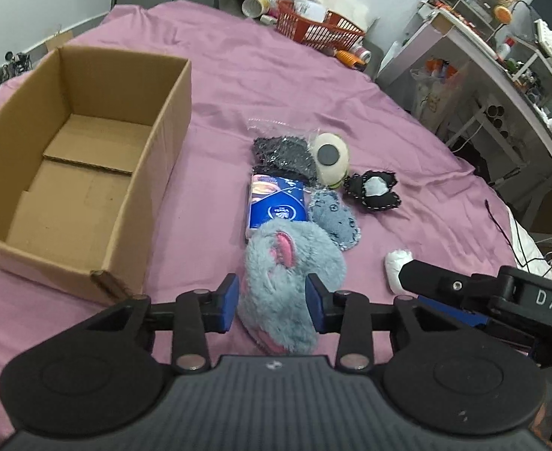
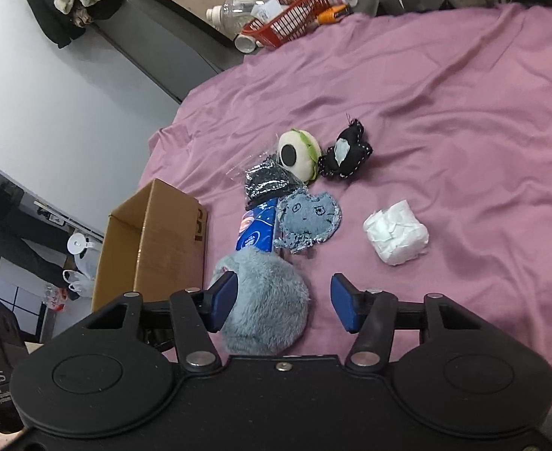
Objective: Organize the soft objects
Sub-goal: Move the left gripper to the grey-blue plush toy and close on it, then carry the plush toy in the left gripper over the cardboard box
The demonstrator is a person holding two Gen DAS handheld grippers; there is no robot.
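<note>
At the lower centre of the left wrist view, my left gripper (image 1: 272,302) has its jaws spread around the grey plush toy (image 1: 289,282), one blue pad on each flank; whether they press it yet I cannot tell. The toy lies on the pink bedsheet (image 1: 276,86), its long axis running away from me, up the frame and in line with the jaws. The open cardboard box (image 1: 156,173) sits to the left of the frame, well apart from the toy (empty, as far as I see). My right gripper (image 2: 283,302) hangs spread, the plush by its left pad only. The left is nearer, so I judge it should close and carry leftward.
</note>
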